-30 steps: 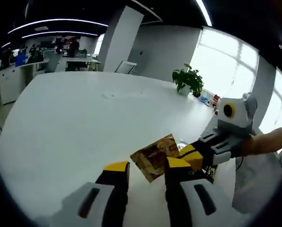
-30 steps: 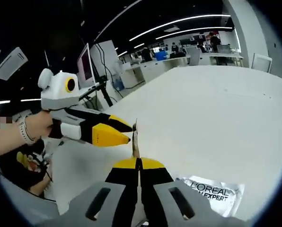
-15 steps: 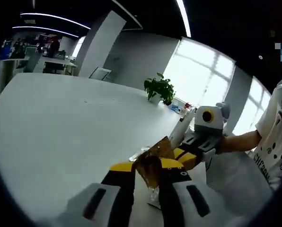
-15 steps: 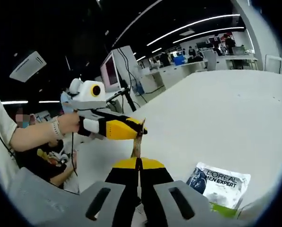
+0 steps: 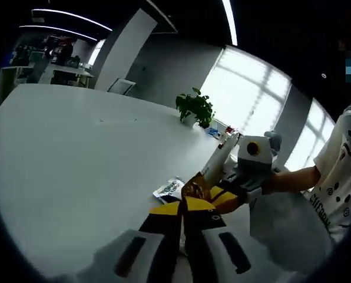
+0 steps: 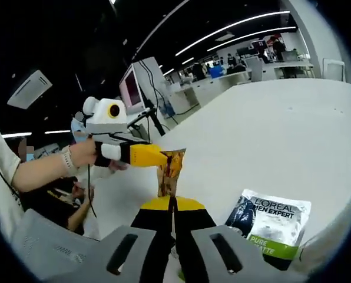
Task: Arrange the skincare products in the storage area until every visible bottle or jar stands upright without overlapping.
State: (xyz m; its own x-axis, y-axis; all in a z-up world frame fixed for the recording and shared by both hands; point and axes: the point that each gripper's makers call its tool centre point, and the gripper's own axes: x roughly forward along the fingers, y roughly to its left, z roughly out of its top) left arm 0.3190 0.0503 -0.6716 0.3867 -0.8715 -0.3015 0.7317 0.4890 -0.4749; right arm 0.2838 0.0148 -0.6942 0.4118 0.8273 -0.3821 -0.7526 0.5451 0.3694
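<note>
Left gripper (image 6: 158,157) clamps top edge of brown sachet (image 6: 169,171); right gripper (image 6: 172,203) pinches its bottom edge, jaws closed. Sachet held taut in air between both, above white table (image 6: 270,124), likely to control it for placing (it is no bottle). L'Oreal sachet (image 6: 270,227) lies flat on table, just right of right gripper.

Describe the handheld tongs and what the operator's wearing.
Both tongs match: left tongs and right tongs have yellow tips, black jaw sections and grey-white bodies with dark slots. The person wears a white printed T-shirt and a pale wristband.
</note>
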